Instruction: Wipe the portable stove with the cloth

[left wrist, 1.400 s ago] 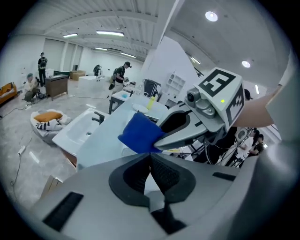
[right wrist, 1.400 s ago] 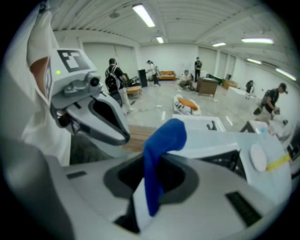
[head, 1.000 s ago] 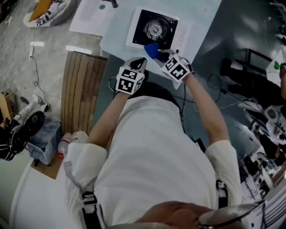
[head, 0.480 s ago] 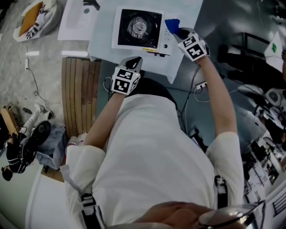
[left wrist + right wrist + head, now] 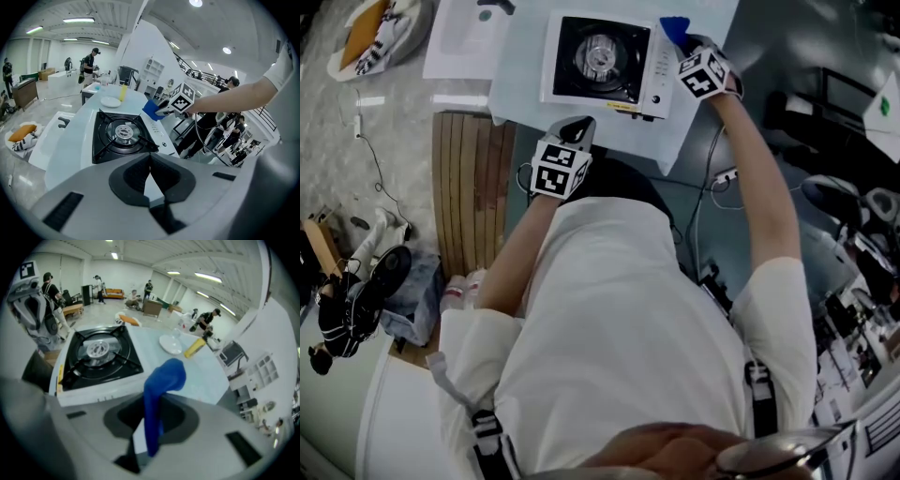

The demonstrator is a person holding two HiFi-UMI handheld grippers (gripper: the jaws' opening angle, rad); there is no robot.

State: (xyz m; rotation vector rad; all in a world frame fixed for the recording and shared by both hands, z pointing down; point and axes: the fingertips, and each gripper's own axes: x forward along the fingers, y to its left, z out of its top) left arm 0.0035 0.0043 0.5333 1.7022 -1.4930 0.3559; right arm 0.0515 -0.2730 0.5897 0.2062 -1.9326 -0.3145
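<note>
- Hanging just short of the near edge of the tabletop (image 5: 517,89), the left claw (image 5: 578,126) has its jaws pressed together with nothing between them. Its marker cube faces up toward the head camera.
- Left of that claw and off the tabletop, a slatted wooden panel (image 5: 469,206) lies on the floor.
- Past the left claw, the portable stove (image 5: 602,58) sits flat on the tabletop. Its black burner top takes up the left part, and a white control panel (image 5: 661,67) runs along its right side. A yellow label (image 5: 620,106) sits on its near edge.
- At the far right corner of the stove, the right claw (image 5: 682,42) is clamped on the blue cloth (image 5: 673,26). In the right gripper view the cloth rises as a folded strip from between the closed jaws and flops over at its top.
- The cloth is over the far end of the white control panel. It looks to be at or just above the surface, though no view shows clearly whether it touches.
- The two claws are well apart, the left near and toward the stove's left half, the right far and at its right edge.
- Left of the stove, a white sheet of paper (image 5: 473,37) lies flat.
- Beyond the stove on the same tabletop are a white plate (image 5: 171,344) and, just beside it, a yellow object (image 5: 194,348) that may be a bottle.
- Farthest off, several people (image 5: 206,319) stand about a bright hall with other tables.
</note>
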